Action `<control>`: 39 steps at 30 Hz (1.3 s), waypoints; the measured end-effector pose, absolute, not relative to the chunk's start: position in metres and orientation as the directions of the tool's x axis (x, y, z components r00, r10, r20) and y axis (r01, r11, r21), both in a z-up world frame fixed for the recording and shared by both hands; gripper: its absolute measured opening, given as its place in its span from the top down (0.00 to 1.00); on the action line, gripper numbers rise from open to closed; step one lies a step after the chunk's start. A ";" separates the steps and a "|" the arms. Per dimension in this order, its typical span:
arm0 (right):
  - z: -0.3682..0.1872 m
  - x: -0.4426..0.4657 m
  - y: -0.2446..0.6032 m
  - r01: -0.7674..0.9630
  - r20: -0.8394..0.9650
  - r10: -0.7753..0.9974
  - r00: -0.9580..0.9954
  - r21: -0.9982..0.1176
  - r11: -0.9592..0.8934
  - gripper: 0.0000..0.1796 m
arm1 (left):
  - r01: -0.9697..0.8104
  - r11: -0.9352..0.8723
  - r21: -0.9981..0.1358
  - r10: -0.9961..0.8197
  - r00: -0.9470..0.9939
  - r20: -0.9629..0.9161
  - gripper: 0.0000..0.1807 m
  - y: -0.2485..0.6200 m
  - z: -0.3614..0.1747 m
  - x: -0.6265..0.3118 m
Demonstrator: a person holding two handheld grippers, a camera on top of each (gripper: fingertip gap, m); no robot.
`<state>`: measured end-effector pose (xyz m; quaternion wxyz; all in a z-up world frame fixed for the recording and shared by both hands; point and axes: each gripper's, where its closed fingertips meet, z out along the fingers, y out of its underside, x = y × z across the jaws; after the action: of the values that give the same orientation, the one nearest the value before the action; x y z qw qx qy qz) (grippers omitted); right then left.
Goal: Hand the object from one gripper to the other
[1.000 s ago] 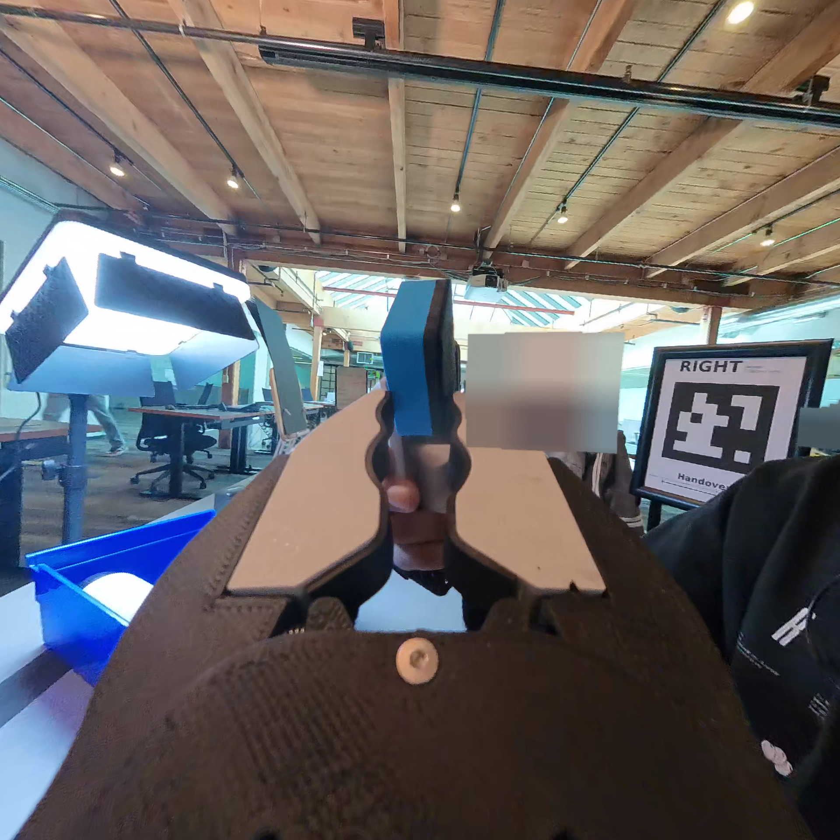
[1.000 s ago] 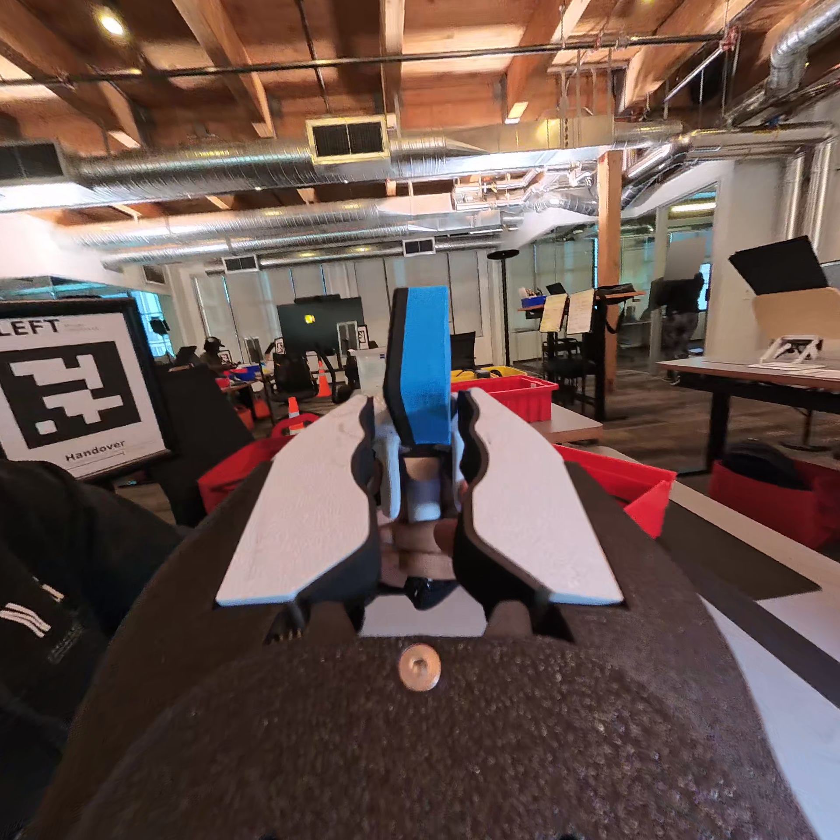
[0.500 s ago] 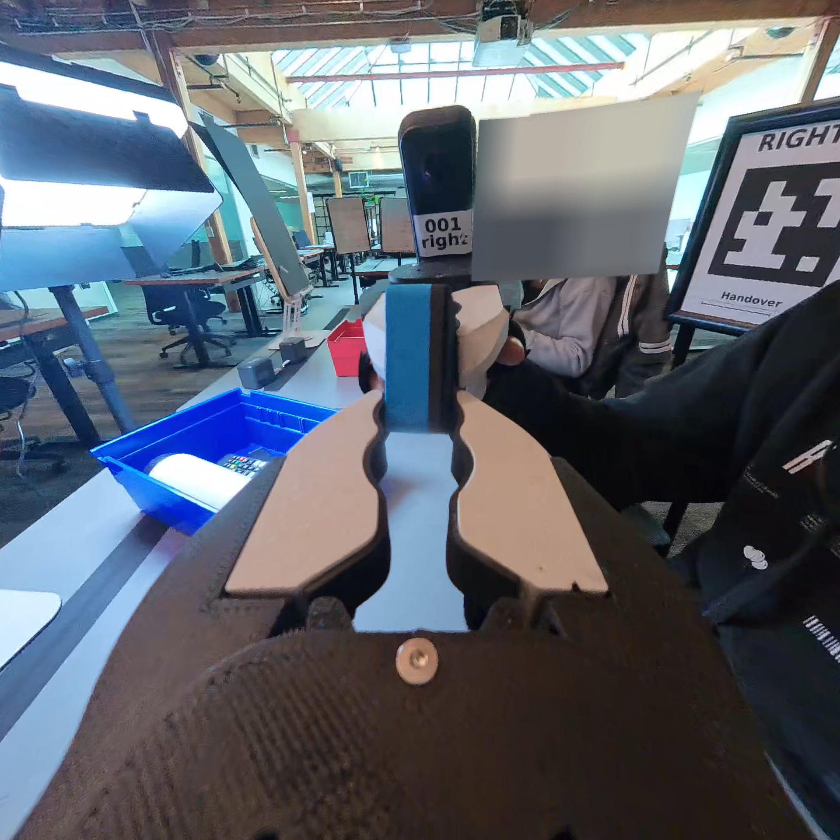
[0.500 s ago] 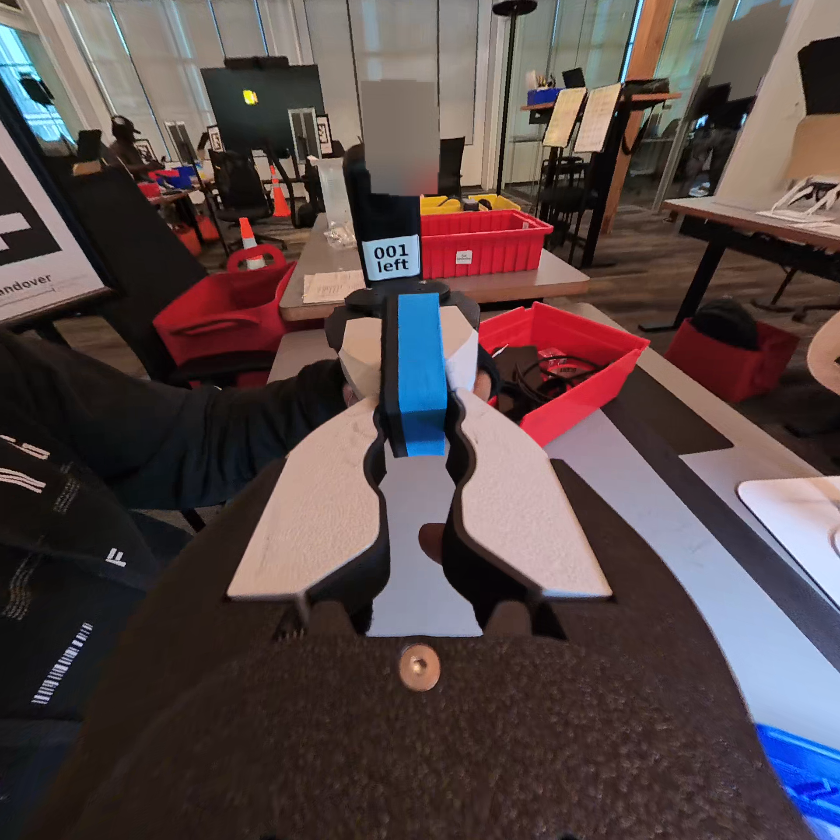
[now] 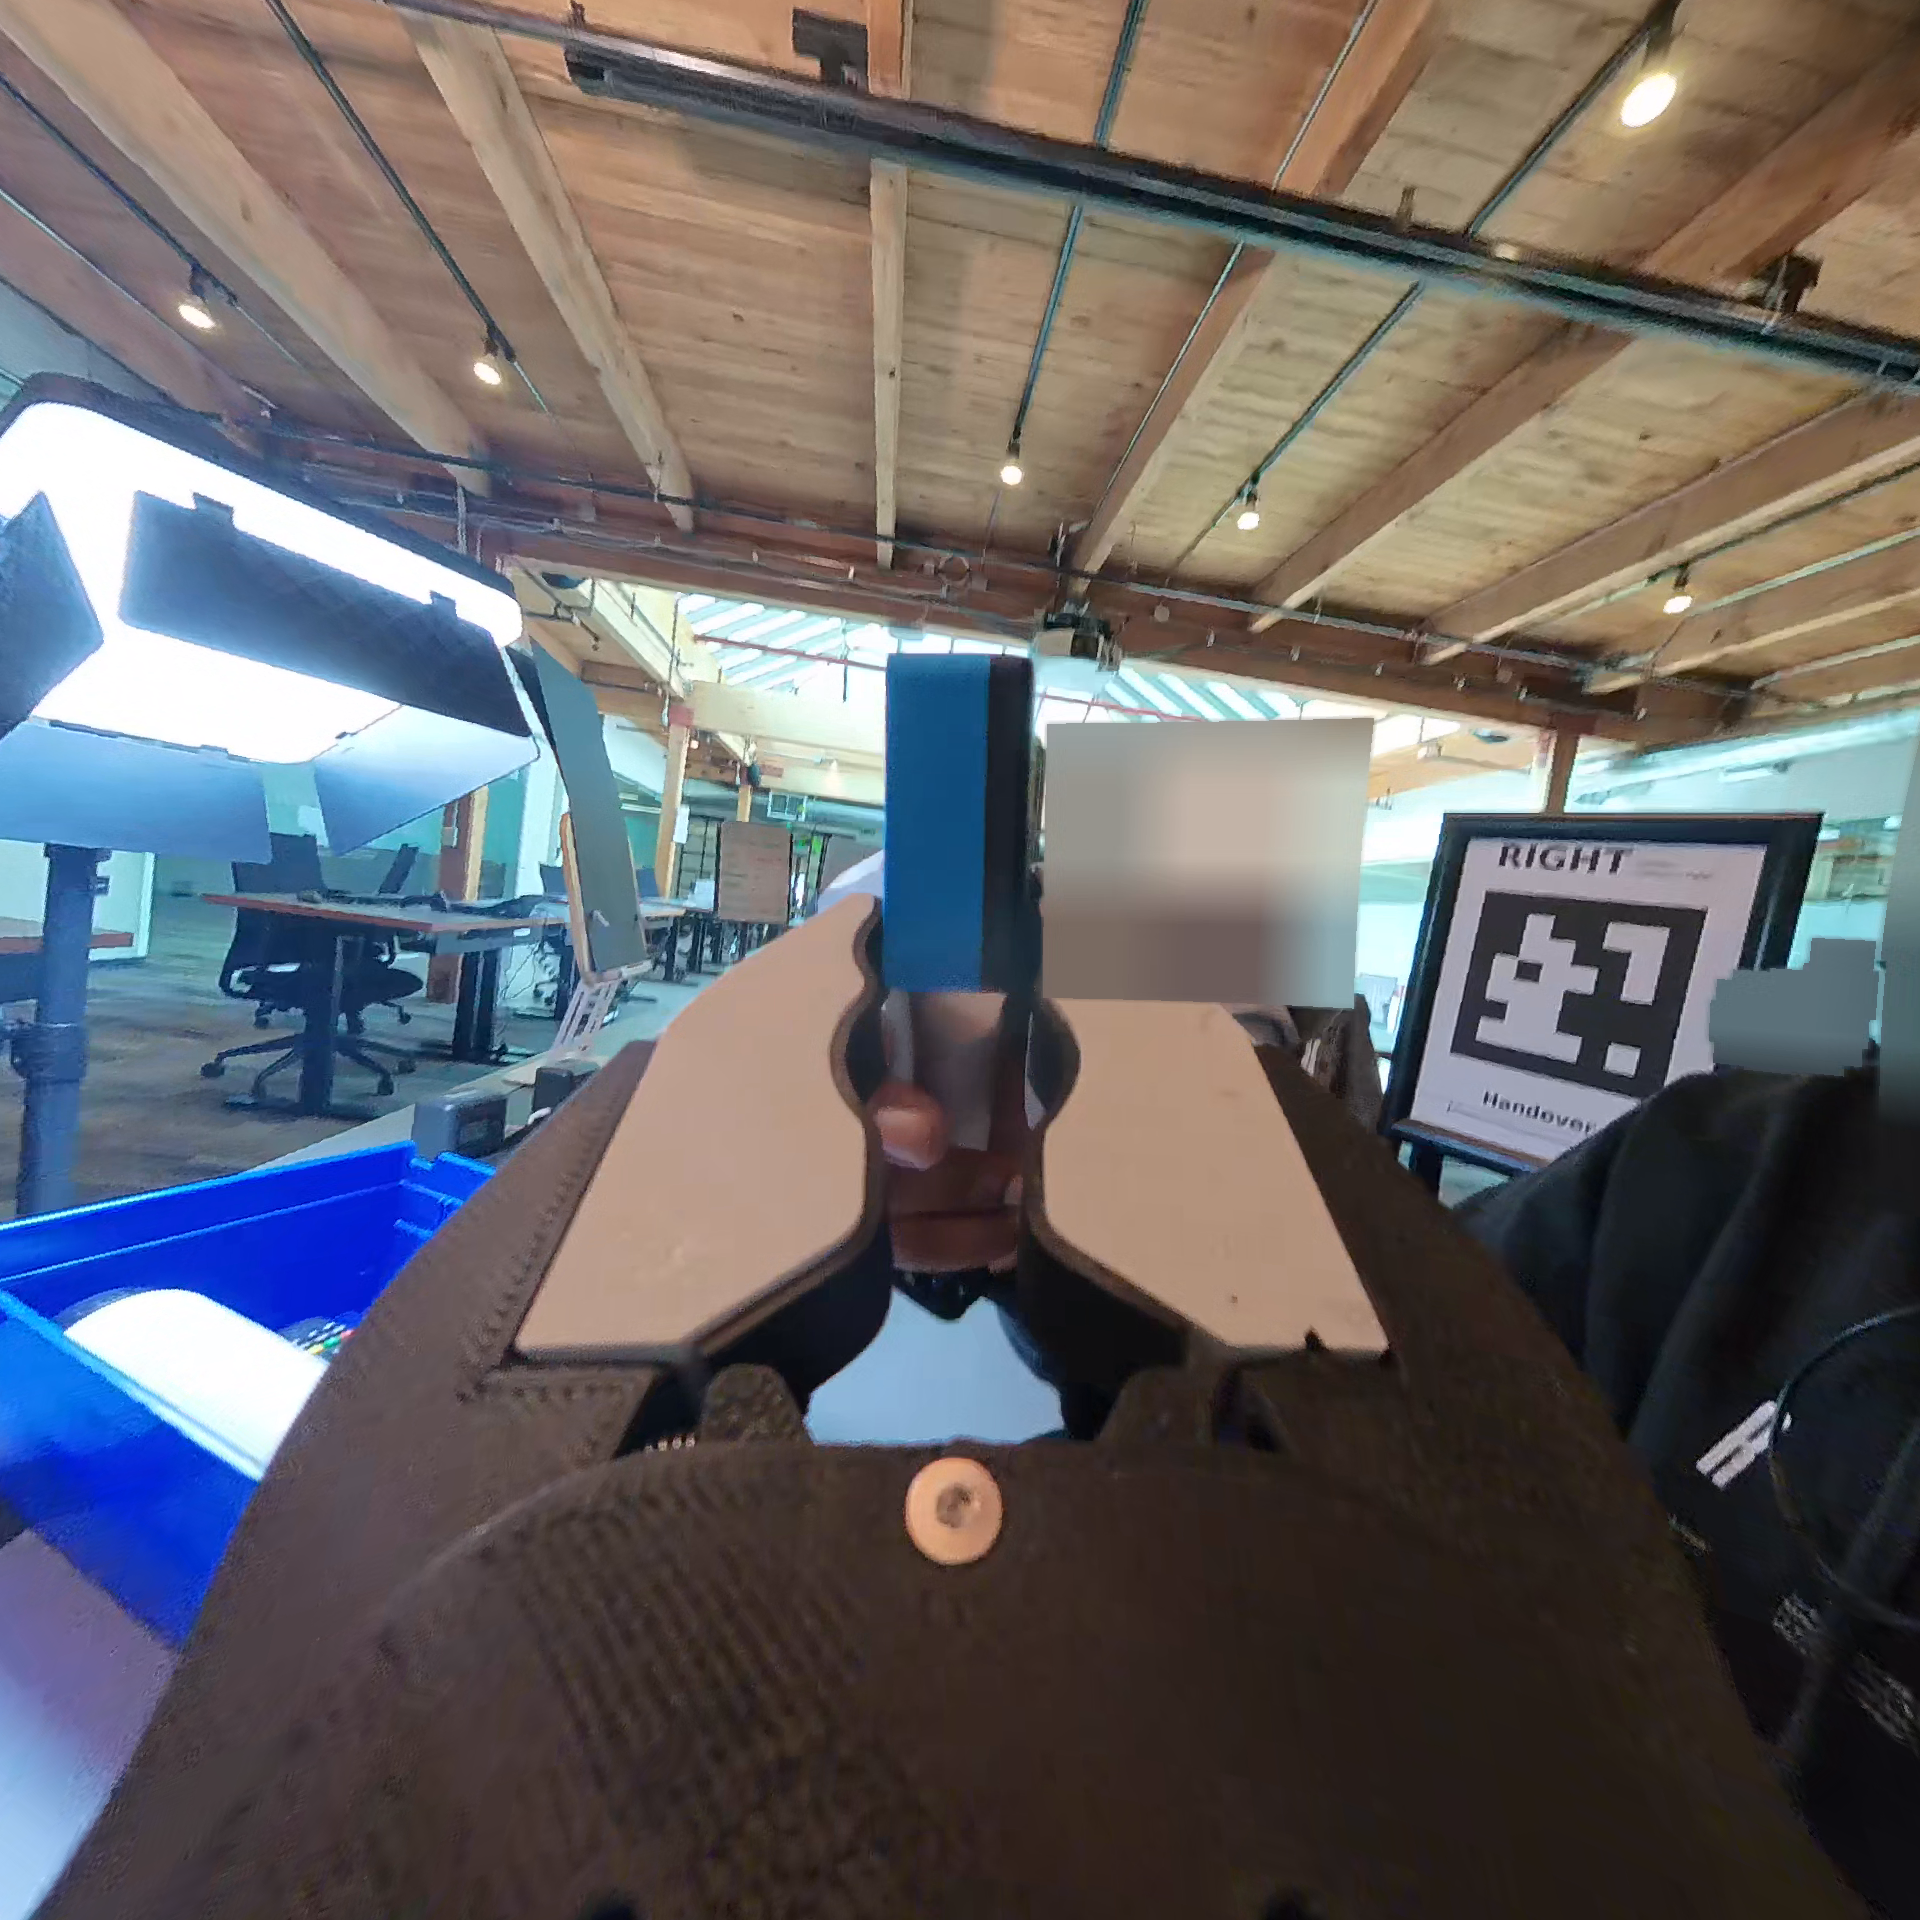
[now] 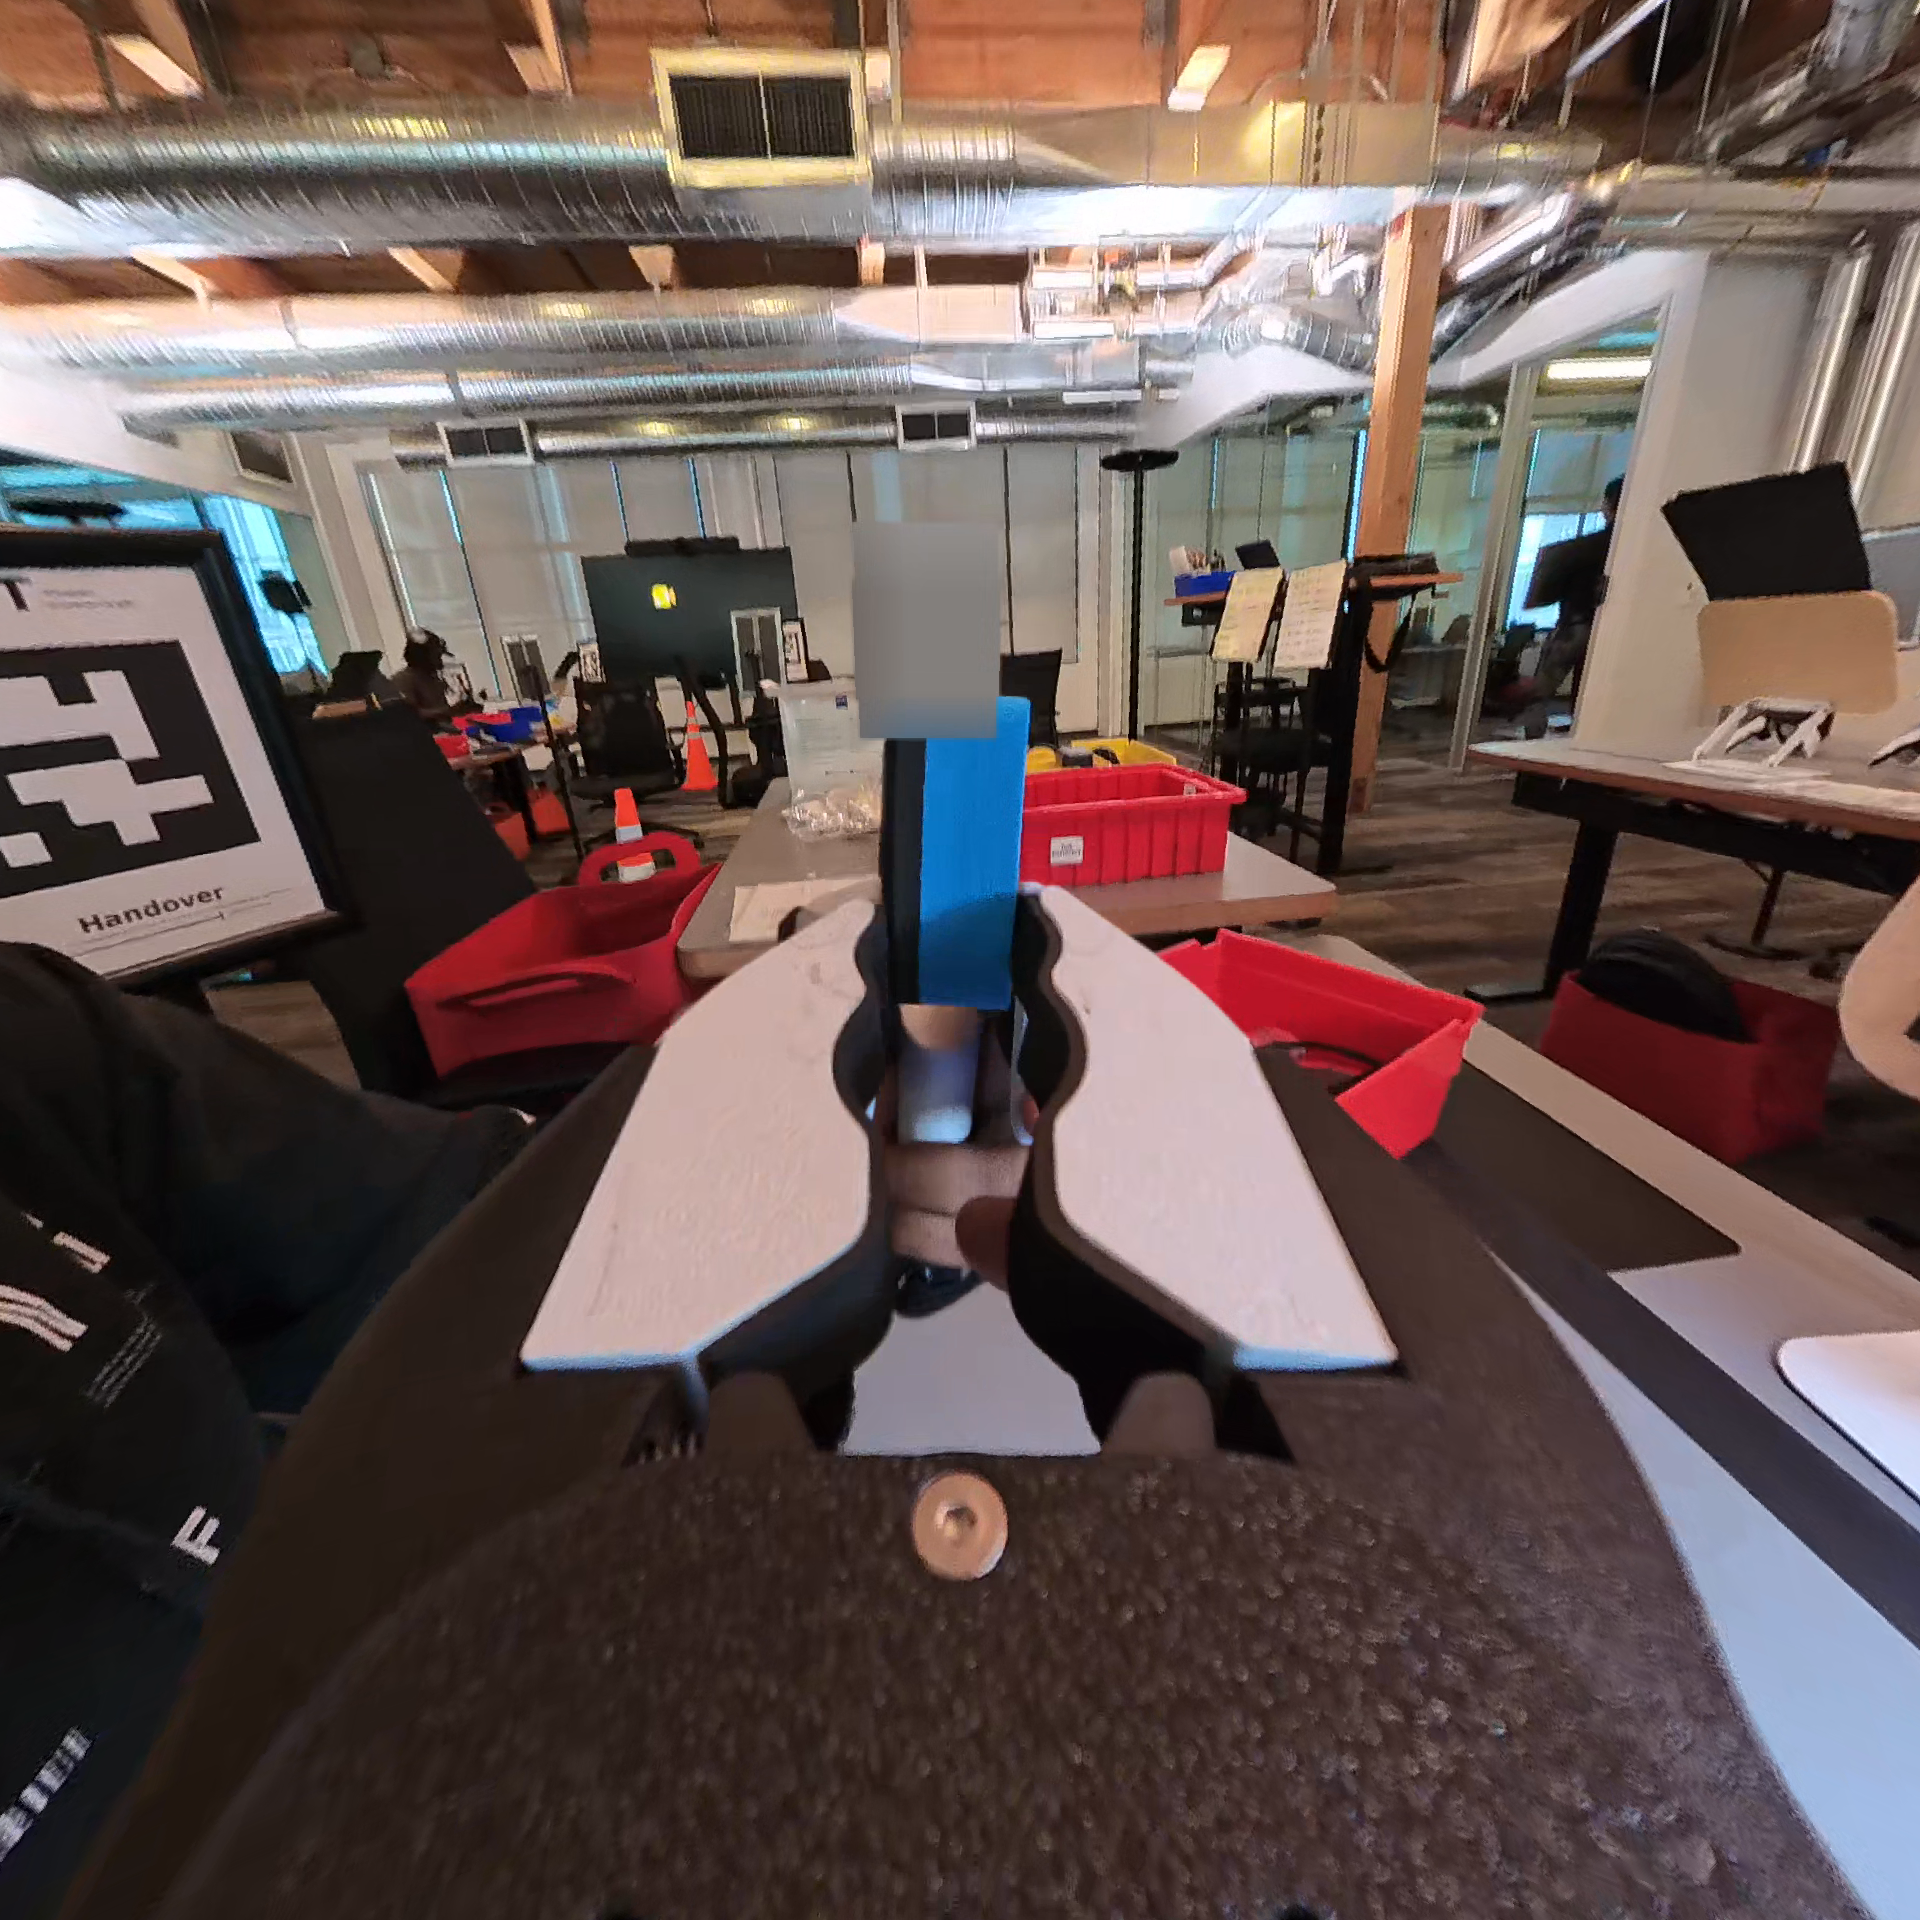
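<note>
A flat block with a blue layer and a black layer stands upright between the fingertips of my left gripper, and both pads press on its lower end. The right wrist view shows the same block upright between the fingertips of my right gripper, which are closed against its sides too. Both grippers point up toward the ceiling and hold the one block together. Through the gap under the block a hand shows, and it also shows in the right wrist view.
A blue bin with a white roll sits low left, under a lit light panel. A framed marker sign and a dark sleeve are on the right. Red bins stand beyond the grey table. Both grippers' tips are close together, under 4 cm apart.
A second ago my right fingers stood wider around the block; they have closed on it. Both grippers dipped level facing each other, then tilted up again. My left grip stayed on.
</note>
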<state>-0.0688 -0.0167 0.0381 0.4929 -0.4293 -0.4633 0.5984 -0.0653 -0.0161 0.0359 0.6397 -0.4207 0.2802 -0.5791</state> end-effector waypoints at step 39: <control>0.043 -0.058 -0.023 -0.203 -0.030 0.975 -0.222 -0.976 -0.076 0.80 | 0.449 0.040 -0.892 -0.975 0.215 0.065 0.88 -0.022 0.040 -0.069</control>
<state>-0.0583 -0.0232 0.0429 0.4788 -0.3999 -0.4826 0.6148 -0.0691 -0.0220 0.0402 0.6521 -0.4267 0.3076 -0.5460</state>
